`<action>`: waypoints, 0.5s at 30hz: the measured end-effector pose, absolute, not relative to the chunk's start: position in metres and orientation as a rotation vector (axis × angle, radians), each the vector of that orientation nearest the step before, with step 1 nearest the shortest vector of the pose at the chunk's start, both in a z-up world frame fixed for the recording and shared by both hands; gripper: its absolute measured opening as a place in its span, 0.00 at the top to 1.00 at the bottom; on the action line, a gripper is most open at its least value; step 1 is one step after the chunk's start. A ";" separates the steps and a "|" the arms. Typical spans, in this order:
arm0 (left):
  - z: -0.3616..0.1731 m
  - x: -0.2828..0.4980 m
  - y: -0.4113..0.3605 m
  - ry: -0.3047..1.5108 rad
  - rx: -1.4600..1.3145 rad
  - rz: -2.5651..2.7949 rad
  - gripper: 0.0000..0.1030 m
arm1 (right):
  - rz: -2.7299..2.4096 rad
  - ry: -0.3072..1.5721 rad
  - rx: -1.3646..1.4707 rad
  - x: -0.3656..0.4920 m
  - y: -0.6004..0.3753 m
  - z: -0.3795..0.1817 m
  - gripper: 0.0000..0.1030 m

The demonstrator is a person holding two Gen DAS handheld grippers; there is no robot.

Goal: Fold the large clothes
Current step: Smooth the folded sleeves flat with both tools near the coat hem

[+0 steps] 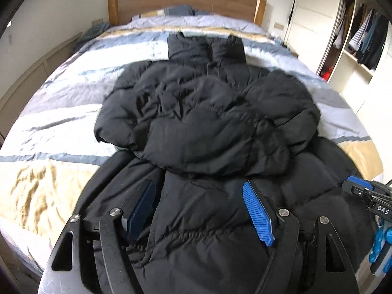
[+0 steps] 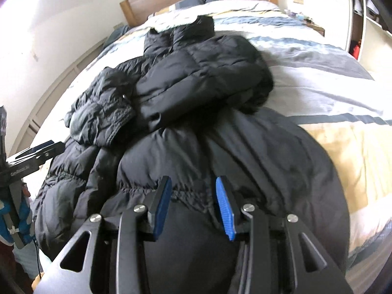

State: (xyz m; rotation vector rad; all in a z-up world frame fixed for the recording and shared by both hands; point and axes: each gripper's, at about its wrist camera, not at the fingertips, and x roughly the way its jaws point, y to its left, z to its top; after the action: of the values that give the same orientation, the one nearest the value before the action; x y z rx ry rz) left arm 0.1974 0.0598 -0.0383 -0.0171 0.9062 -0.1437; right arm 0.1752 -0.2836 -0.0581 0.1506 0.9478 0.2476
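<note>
A black puffer jacket (image 1: 208, 112) lies on the bed, collar toward the headboard, both sleeves folded in over the chest. It also shows in the right wrist view (image 2: 196, 78). My left gripper (image 1: 199, 196) is open, its blue-padded fingers spread over the jacket's hem at the near left. My right gripper (image 2: 193, 191) is open too, its fingers straddling the gathered hem at the near right. The right gripper shows at the right edge of the left wrist view (image 1: 367, 196), and the left gripper at the left edge of the right wrist view (image 2: 31, 156).
The bed has a striped blue, white and tan duvet (image 1: 61, 112) and a wooden headboard (image 1: 186, 0) with pillows. An open wardrobe with hanging clothes (image 1: 362, 36) stands to the right. A low ledge (image 1: 31, 78) runs along the left wall.
</note>
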 end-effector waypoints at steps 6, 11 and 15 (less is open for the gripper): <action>-0.014 0.173 0.055 0.835 0.048 -0.086 0.28 | 0.230 0.903 0.192 0.160 -0.294 -0.046 0.57; -0.002 0.155 0.056 0.778 0.073 -0.051 0.18 | 0.219 0.880 0.205 0.150 -0.299 -0.036 0.57; 0.005 0.142 0.057 0.746 0.076 -0.048 0.15 | 0.206 0.869 0.209 0.143 -0.302 -0.031 0.57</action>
State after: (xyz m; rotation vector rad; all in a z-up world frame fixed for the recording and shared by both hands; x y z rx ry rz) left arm 0.1421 0.0565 0.0050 0.0757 0.7457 -0.0480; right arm 0.1429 -0.3018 -0.0306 0.2095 0.8692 0.2062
